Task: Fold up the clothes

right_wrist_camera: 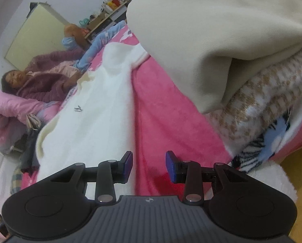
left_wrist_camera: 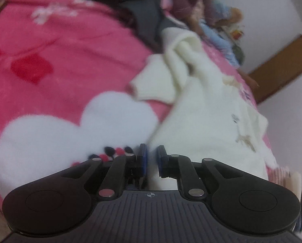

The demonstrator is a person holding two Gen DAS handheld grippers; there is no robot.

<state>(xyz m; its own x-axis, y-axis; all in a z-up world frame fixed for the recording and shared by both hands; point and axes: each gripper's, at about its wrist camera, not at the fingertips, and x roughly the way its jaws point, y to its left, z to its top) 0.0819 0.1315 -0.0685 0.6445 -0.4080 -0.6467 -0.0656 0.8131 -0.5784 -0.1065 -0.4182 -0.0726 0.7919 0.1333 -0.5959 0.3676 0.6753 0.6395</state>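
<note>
Pink blanket [left_wrist_camera: 69, 46] under cream garment [left_wrist_camera: 207, 111]; left gripper [left_wrist_camera: 152, 158] nearly closed (grip unclear), right gripper [right_wrist_camera: 149, 166] agape, empty.

No words, brands or numbers can be read. The small dark marks on the white garment [right_wrist_camera: 78, 108] are too blurred to tell as letters.

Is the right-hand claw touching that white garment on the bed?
Apart. In the right wrist view the right gripper is open with only pink blanket between its fingers; the white garment lies off to its left, with pink showing between them.
</note>
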